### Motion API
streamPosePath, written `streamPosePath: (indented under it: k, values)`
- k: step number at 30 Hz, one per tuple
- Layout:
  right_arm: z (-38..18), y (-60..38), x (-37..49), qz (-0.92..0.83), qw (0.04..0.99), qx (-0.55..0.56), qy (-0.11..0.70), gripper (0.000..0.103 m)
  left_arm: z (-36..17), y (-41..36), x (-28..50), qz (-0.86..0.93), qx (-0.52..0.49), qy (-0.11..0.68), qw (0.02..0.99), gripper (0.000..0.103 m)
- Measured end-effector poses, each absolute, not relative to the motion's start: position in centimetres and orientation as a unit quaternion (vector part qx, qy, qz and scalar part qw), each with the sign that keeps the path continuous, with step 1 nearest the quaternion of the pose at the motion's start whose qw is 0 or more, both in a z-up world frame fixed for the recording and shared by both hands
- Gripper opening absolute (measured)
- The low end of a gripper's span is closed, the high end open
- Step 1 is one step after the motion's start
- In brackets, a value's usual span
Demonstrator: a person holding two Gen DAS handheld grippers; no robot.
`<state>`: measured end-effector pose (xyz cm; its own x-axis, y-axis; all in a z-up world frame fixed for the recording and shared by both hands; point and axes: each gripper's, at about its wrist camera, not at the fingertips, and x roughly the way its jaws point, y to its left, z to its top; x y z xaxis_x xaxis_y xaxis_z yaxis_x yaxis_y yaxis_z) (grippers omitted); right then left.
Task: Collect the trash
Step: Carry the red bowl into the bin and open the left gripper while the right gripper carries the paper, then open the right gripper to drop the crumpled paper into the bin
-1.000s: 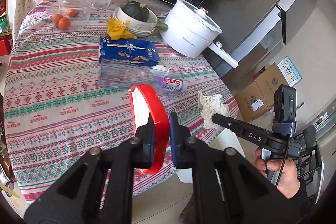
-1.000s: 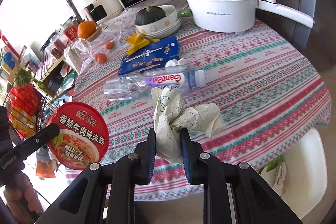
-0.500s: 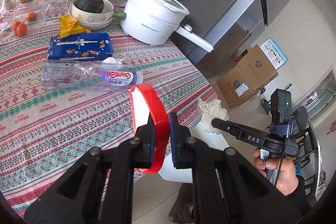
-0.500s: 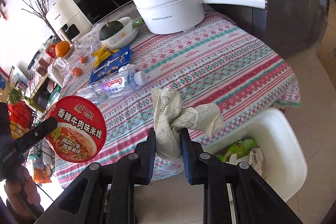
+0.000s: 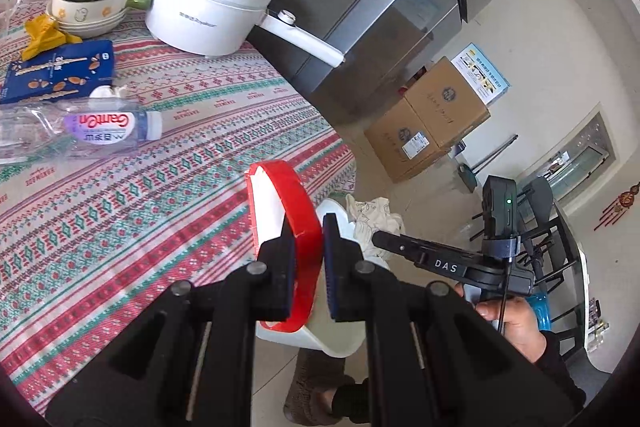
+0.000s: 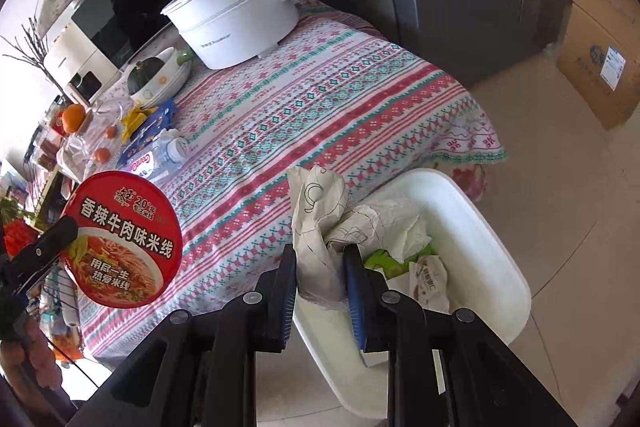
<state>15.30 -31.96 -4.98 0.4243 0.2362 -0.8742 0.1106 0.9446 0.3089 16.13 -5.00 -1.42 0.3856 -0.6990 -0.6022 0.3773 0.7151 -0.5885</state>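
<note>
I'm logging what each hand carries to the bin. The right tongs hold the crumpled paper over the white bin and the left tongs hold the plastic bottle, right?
Not quite. The left tongs hold the red instant-noodle cup, as both wrist views show; the plastic bottle lies on the table. The right tongs do hold the crumpled paper over the white bin.

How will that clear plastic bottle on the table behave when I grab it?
The plastic bottle looks crushed and empty, so probably light and prone to buckle. Lying on its side on the tablecloth, it may roll if nudged.
</note>
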Motion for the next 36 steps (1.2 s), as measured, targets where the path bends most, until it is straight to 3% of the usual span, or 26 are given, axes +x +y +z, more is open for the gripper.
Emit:
streamPosePath:
  k: [11, 22, 24, 25, 26, 36]
  values:
    - [-6.9, -36.3, 14.0, -0.003, 0.814, 0.181, 0.552, 0.024, -4.4, -13.0, 14.9, -0.392, -0.137, 0.469, 0.78, 0.013]
    - [-8.6, -38.4, 13.2, -0.034, 0.799, 0.185, 0.571, 0.025, -8.6, -15.2, 16.4, -0.369, -0.106, 0.498, 0.777, 0.016]
    - [-8.7, -38.5, 13.2, -0.035, 0.798, 0.185, 0.572, 0.025, -8.8, -15.4, 16.7, -0.348, -0.089, 0.511, 0.781, 0.041]
    - [-8.6, -38.5, 13.2, -0.035, 0.798, 0.186, 0.572, 0.025, -8.8, -15.3, 16.8, -0.334, -0.08, 0.517, 0.784, 0.068]
    - [-8.6, -38.5, 13.2, -0.035, 0.798, 0.186, 0.572, 0.025, -8.7, -15.0, 16.9, -0.317, -0.071, 0.519, 0.79, 0.084]
    - [-8.7, -37.7, 13.6, -0.029, 0.797, 0.181, 0.576, 0.027, -7.9, -10.7, 17.5, -0.212, -0.028, 0.535, 0.817, 0.097]
